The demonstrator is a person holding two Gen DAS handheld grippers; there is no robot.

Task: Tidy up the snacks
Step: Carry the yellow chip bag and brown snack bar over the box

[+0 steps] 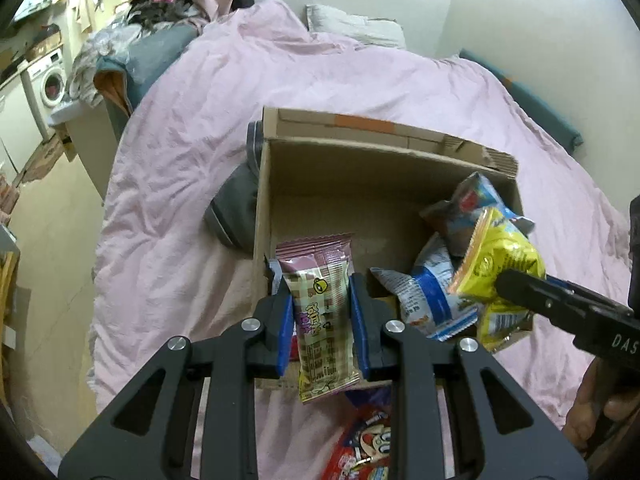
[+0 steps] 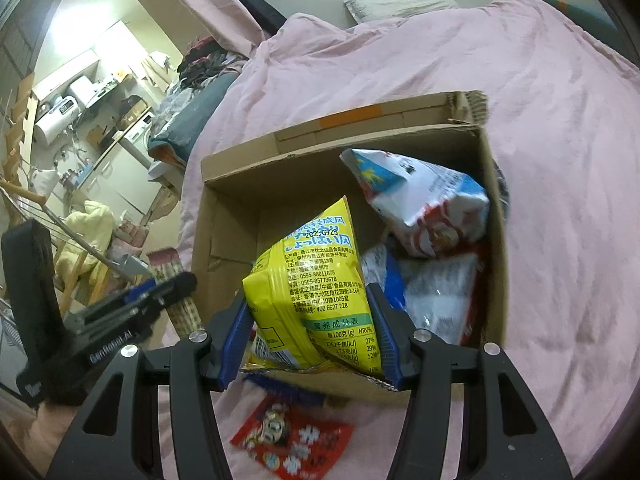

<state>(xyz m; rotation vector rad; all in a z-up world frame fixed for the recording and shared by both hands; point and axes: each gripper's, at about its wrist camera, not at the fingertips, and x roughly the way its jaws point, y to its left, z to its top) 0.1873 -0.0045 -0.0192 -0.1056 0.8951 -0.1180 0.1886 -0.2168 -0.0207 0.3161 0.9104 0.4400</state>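
Open cardboard box (image 1: 360, 168) sits on a bed covered by a pink duvet (image 1: 200, 120), flaps folded outward. Contents, seen from the right wrist view: a white, blue and red snack bag (image 2: 424, 200) propped against the far right corner, and beneath it a white-and-blue bag (image 2: 424, 288) lying along the right wall. The left half of the box floor is bare cardboard.

Left gripper (image 1: 320, 312): narrow setting, blue pads clamped on both long edges of a pink-and-cream plaid snack pack (image 1: 320, 300). The pack stands roughly upright, its top edge above the near left corner of the box, its lower end hanging past the pads. Gripper angled downward toward the box.

Right gripper (image 2: 312, 328): moderate spread, pads pressed on either side of a yellow snack bag (image 2: 312, 280), printed back facing the camera. The bag is held over the near rim of the box, its upper part leaning inward over the interior. Gripper also pitched downward. A hand (image 1: 600, 412) is partly visible at the lower right edge of the left wrist view, behind the right gripper's body.

Outside the box: a red snack pack (image 2: 292, 436) lies flat on the duvet just in front of the near wall. A dark grey cushion (image 1: 236, 208) rests against the box's outer left wall.
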